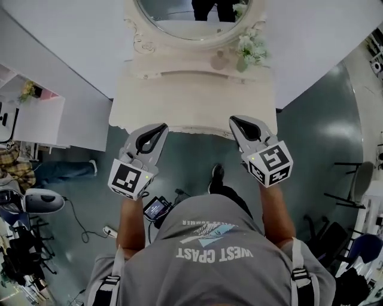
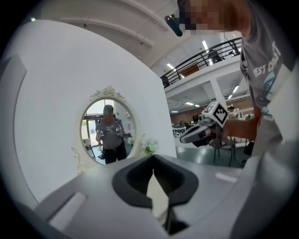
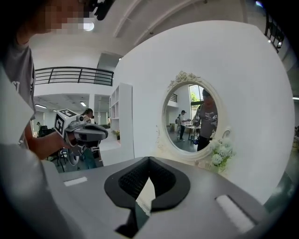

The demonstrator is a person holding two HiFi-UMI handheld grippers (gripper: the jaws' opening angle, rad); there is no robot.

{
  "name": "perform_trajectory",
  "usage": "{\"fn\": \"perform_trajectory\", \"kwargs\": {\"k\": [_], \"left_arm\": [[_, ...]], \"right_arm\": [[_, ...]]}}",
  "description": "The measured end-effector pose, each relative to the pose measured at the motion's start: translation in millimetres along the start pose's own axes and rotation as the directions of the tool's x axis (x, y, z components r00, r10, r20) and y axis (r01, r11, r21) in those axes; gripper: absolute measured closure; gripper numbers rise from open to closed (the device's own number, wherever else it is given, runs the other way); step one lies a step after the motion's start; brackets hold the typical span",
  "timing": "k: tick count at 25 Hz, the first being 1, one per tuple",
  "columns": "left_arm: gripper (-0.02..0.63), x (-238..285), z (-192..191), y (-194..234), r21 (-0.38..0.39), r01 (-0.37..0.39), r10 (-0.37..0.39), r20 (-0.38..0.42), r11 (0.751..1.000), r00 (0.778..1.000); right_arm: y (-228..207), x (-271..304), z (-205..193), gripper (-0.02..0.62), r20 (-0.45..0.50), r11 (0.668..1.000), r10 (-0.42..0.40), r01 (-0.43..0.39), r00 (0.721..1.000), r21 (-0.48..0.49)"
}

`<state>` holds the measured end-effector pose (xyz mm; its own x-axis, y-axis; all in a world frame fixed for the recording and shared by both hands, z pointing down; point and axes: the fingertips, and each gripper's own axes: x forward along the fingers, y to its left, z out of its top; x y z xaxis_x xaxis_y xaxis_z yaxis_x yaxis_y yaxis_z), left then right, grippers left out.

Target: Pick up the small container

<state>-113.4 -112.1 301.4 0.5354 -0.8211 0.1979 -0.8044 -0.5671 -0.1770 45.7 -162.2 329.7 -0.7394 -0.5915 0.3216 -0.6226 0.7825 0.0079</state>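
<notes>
The left claw (image 1: 157, 128) and the right claw (image 1: 238, 121) hang over the near edge of the cream desk (image 1: 179, 101), well apart from each other. Each is pinched together with nothing between its jaws. The small container (image 1: 219, 60) sits at the back of the desk, below the oval mirror (image 1: 191, 18) and just beside the flowers (image 1: 251, 48).
</notes>
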Motion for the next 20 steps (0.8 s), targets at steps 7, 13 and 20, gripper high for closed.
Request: {"fn": "perform_trajectory", "kwargs": {"k": [7,13,20], "left_arm": [[0.604,74,11,15,-0.014,-0.043,0.043,-0.038,0.999,0.998],[0.604,111,22,30,0.003,-0.084,0.084,-0.044,0.996,0.995],[0.604,139,11,44,-0.003,-0.090,0.090,-0.064,0.996,0.994]], "right_arm": [[-75,35,6,0.594,-0.005,0.999,0.054,-0.054,0.999,-0.005],[-113,53,9,0.594,-0.006,0.995,0.095,-0.095,0.995,-0.003],[-137,78,-3,0.594,-0.021,0.994,0.107,-0.106,0.994,0.013]]}}
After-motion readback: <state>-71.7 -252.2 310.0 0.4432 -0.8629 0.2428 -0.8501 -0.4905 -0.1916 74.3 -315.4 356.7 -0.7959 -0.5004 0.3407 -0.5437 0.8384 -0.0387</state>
